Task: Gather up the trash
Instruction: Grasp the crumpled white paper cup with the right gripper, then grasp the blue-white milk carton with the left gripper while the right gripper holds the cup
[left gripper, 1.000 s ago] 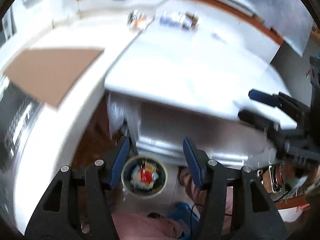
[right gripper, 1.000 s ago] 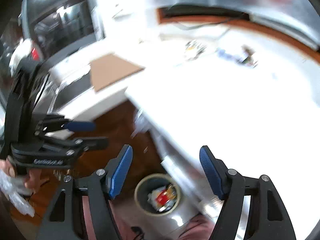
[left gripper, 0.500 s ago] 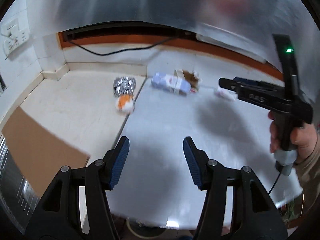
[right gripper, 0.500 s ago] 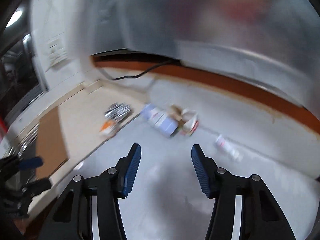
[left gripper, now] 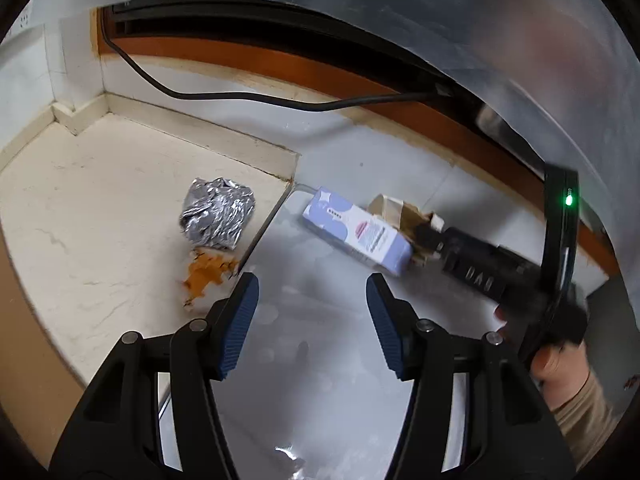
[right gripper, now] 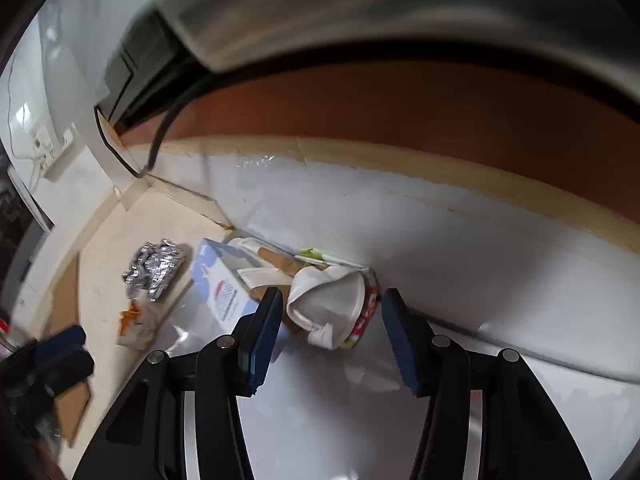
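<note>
1. My right fingers stand apart with the crushed paper cup between them; neither pad presses on it, so I have no hold on anything yet. The right fingers narrowed a little within the last second, and I judge they are setting up for this cup.
2. The cup lies on its side on the grey tabletop, hard against the back wall, touching the torn brown cardboard scrap and just beside the pale purple carton.
3. I expect the cup to be very light and soft. It is already folded in, so a squeeze will flatten it further rather than hurt it. I would close across the crumpled white body, not the thin rim, which could slip out.
4. The carton looks stiffer and boxy; its long flat sides suit a grip across the narrow width.
5. My left fingers are apart and empty, hanging over the tabletop short of the carton.
6. The foil ball sits on the cream surface to the left, touching an orange wrapper. Foil is light, crinkly and slick, so I would take it around its bulk. The wrapper lies flat, and I would pinch an edge.
</note>
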Demonstrator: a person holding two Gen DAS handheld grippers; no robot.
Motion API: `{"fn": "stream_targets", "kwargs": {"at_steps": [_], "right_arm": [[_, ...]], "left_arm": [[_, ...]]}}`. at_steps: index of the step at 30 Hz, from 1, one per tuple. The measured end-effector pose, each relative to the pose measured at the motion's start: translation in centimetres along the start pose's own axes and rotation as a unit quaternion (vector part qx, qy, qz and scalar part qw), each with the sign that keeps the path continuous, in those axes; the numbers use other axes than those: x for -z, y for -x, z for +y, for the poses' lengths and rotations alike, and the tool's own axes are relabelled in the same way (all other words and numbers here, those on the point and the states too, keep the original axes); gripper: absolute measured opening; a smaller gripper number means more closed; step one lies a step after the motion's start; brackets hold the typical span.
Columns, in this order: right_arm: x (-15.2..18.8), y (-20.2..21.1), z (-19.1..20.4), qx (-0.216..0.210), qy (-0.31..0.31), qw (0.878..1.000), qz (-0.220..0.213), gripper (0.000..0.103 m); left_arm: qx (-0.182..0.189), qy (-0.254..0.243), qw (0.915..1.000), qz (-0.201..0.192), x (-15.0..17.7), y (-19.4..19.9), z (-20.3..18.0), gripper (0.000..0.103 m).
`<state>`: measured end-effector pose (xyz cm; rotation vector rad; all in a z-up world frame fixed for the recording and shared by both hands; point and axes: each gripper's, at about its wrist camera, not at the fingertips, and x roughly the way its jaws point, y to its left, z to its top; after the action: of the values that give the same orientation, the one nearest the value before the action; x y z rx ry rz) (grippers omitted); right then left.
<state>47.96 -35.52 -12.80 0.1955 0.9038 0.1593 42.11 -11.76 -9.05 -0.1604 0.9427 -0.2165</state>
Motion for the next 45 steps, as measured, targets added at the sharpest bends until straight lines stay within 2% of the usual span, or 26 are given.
{"fn": "stream_targets", "kwargs": {"at_steps": [5,8,12,17,22,27,33,38,45], "right_arm": [[0.2,-2.4,-0.6,-0.018,-0.024,1.000,0.008,0.053],[0.6,-3.0,-1.0,-0.035,-0.036,0.999,0.008,0.047],[1.5,-2.8,0.1,-0.073,-0.013,0.997,0.007,0.047],[3.3,-2.0,2.8,-0.092,0.018,0.995,0.022,0.047],[5.4,-1.4,4.4,-0.109,0.023,0.993,0.026,0.047],[6.7,1.4,3.7,-0.107,0.022,0.994,0.022,0.046],[8.0,4.0,1.8,-0.096,-0.001,0.995,0.010,0.046],[8.3,4.2,1.0,-0.085,-0.013,0.996,0.006,0.046],[8.7,3.9,0.8,-0.075,-0.024,0.997,0.003,0.046]], "left_arm": [[-0.006,0.009,0.9999,-0.006,-0.8,-1.8,0.1,0.053],[-0.005,0.019,0.9998,-0.005,-0.9,-2.5,0.4,0.053],[-0.005,0.032,0.9995,-0.007,-1.0,-2.9,1.0,0.053],[0.006,0.047,0.9989,-0.002,-0.9,-3.4,1.7,0.053],[-0.002,0.046,0.9989,0.009,-0.5,-3.8,1.9,0.053],[-0.020,0.019,0.9993,0.026,0.1,-4.5,1.8,0.053],[-0.013,0.028,0.9981,0.053,0.4,-6.4,2.7,0.053],[-0.010,0.015,0.9985,0.053,0.3,-6.7,2.0,0.053],[-0.017,-0.031,0.9974,0.063,1.0,-7.3,-0.6,0.052]]}}
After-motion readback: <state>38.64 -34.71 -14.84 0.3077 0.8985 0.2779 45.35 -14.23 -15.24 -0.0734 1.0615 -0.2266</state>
